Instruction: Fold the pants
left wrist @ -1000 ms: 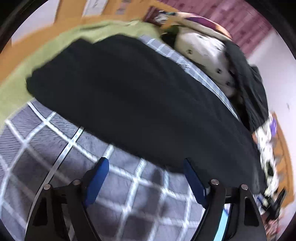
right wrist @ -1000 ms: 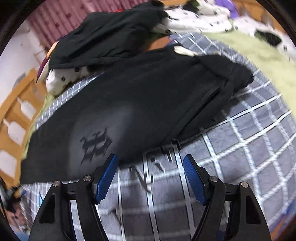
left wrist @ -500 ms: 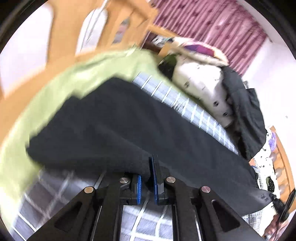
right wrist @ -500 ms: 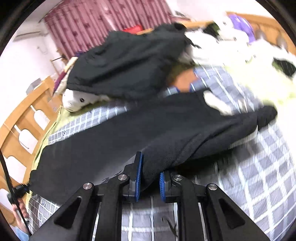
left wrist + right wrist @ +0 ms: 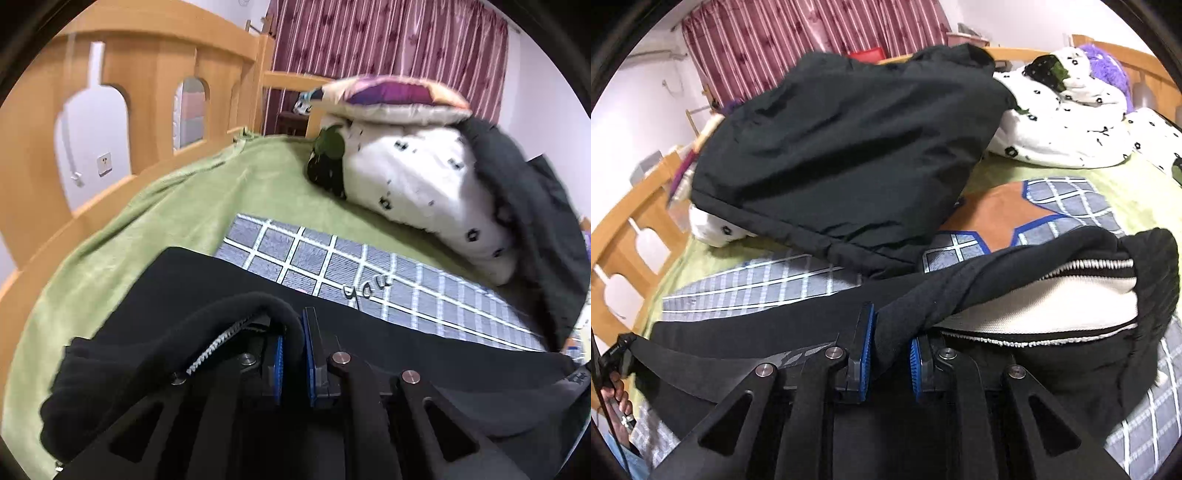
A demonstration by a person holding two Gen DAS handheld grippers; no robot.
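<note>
Left wrist view. We record the left gripper, jaws clenched on a fold of the black pants, whose edge rises in a hump over the blue pads. A zipper-like strip of white teeth shows along the lifted hem. The rest of the pants lies across the grey checked blanket, which sits on a green sheet. Beyond: a white dotted pillow with a purple-topped cushion on it, a dark jacket draped beside, a wooden bed rail, and a maroon striped curtain.

Right wrist view. We record the right gripper, jaws having just been closing, now grasping a twisted bunch of the pants. To the right the waistband hangs open, showing a white ribbed lining. Behind: the jacket heaped on the bed, white dotted bedding, and a purple plush. At the lower left edge, we note a hand on a black handle.
</note>
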